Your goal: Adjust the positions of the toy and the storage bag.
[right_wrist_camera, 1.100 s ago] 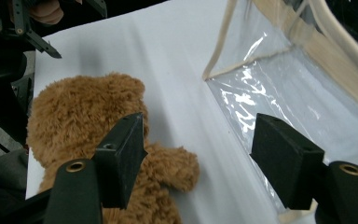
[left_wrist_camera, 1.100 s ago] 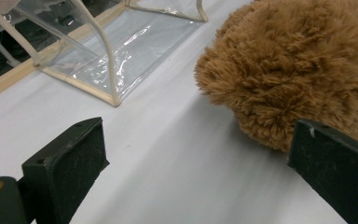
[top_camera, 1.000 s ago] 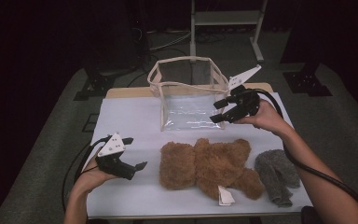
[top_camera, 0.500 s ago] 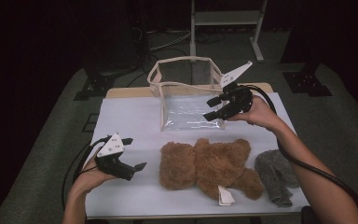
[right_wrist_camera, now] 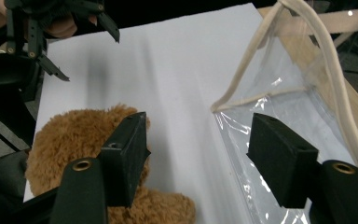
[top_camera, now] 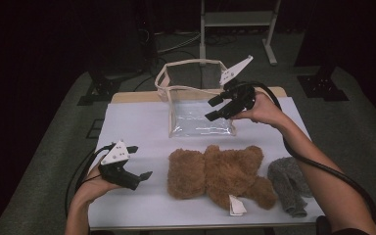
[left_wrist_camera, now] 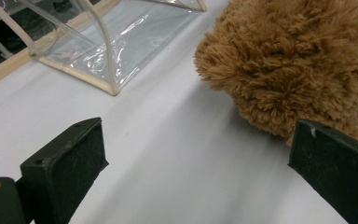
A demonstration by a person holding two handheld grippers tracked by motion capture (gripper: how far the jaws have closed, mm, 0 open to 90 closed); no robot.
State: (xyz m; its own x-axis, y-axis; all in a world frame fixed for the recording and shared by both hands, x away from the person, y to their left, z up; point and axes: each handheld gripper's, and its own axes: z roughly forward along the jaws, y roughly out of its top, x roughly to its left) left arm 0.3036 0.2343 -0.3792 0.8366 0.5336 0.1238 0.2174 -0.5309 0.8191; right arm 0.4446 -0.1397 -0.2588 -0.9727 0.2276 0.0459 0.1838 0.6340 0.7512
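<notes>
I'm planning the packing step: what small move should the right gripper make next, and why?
Probably ease the right gripper onto the clear bag's near rim and close there. Its jaws, just closing slightly, hold nothing and hover at that rim, while the teddy bear lies unpacked on the table.

The fluffy brown teddy bear (left_wrist_camera: 303, 65) runs off the top and right edges in the left gripper view, and the right finger (left_wrist_camera: 335, 172) covers its lowest bit. In the right gripper view the left finger (right_wrist_camera: 121, 158) hides part of the bear's fur. The see-through plastic bag with cream trim (right_wrist_camera: 303, 98) is cut off at the right edge there. The writing on the bear's small white tag (top_camera: 236, 205) is too tiny to read.
</notes>
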